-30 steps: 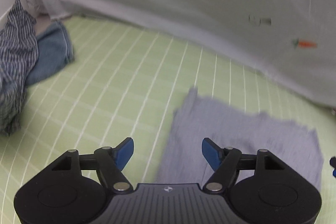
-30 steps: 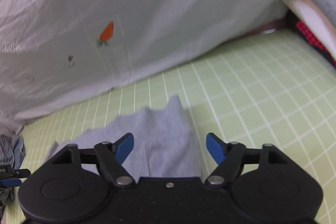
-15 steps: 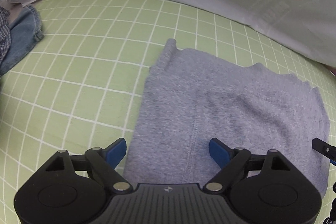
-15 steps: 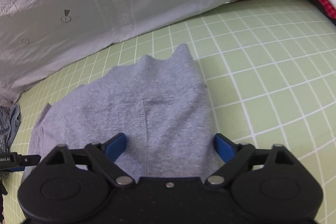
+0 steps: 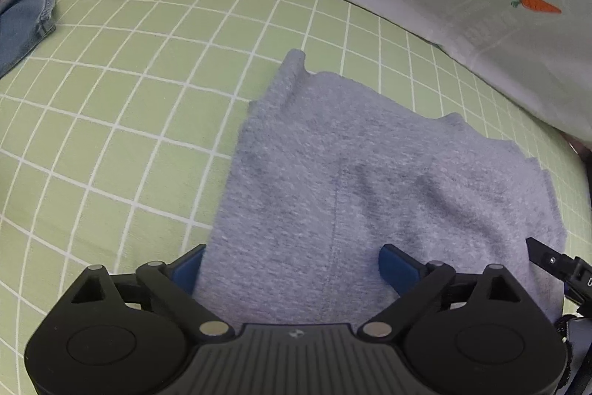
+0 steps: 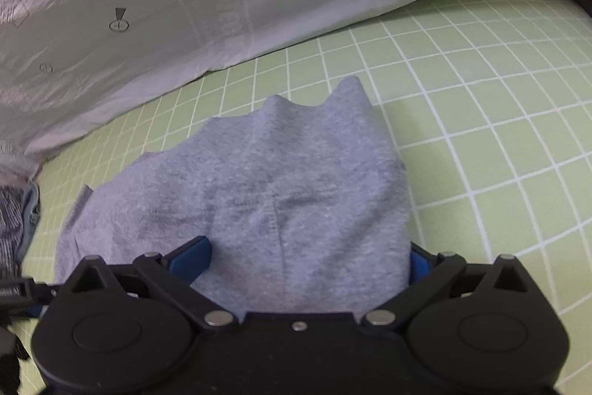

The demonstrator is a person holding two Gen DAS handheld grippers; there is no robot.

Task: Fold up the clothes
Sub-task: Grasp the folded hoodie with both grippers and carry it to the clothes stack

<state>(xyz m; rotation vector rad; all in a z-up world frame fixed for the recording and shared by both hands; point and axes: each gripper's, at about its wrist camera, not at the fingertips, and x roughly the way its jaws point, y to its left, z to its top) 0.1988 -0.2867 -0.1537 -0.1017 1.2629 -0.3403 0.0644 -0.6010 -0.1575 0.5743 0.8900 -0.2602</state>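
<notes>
Grey knit garment (image 5: pixel 370 180) lies flat on the green grid-patterned bed sheet (image 5: pixel 111 99), running out toward 12 o'clock from both grippers. Left gripper (image 5: pixel 292 265) straddles its near-left corner, right gripper (image 6: pixel 309 254) its near-right corner. Both gape wide, gripping nothing. Long axis runs 9-to-3 between them; neither is nearer.

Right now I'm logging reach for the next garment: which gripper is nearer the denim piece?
Left. The left gripper sits over the grey garment's edge on the side toward the denim piece; the right gripper works the garment's opposite edge, farther away.
</notes>
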